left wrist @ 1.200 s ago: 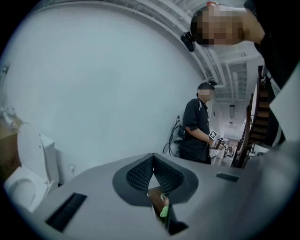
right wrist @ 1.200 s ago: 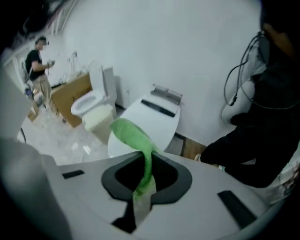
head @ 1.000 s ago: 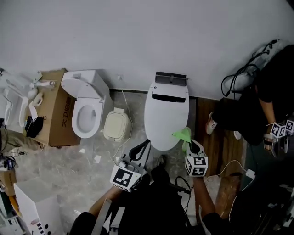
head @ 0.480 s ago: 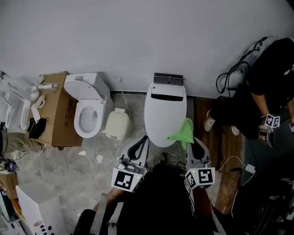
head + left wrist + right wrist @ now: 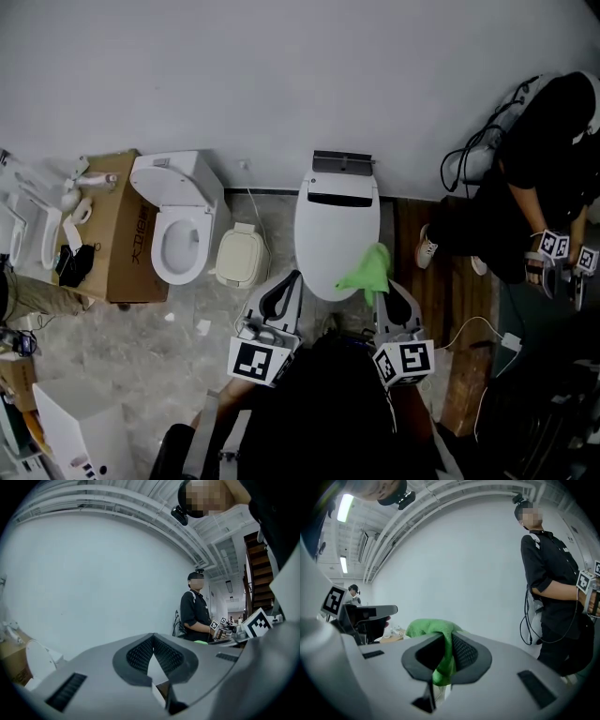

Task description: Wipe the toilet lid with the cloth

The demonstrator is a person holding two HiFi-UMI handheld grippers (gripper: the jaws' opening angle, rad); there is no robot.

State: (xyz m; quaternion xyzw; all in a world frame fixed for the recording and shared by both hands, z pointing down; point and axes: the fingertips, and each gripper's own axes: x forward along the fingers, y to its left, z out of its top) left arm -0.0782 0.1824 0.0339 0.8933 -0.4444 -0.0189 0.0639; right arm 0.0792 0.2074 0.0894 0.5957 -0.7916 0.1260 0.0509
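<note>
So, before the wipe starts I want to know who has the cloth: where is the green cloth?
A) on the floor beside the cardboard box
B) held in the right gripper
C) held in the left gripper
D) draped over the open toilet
B: the right gripper view shows the green cloth pinched between the fingers of the right gripper, and in the head view it hangs at the front right edge of the closed toilet lid.

We seem to be in a rigged-up test space or workshop, not a home bathroom. Two toilets, a closed one [image 5: 339, 234] at twelve o'clock and an open one [image 5: 178, 230] at ten o'clock, stand side by side against a bare white wall [image 5: 281, 75]. A cardboard box [image 5: 127, 234] sits at nine o'clock and loose cables [image 5: 478, 155] at two o'clock. A second person [image 5: 539, 159] at three o'clock holds marker cubes [image 5: 556, 246]. Overhead run exposed ceiling pipes [image 5: 140, 506] and a strip light [image 5: 345, 506].
</note>
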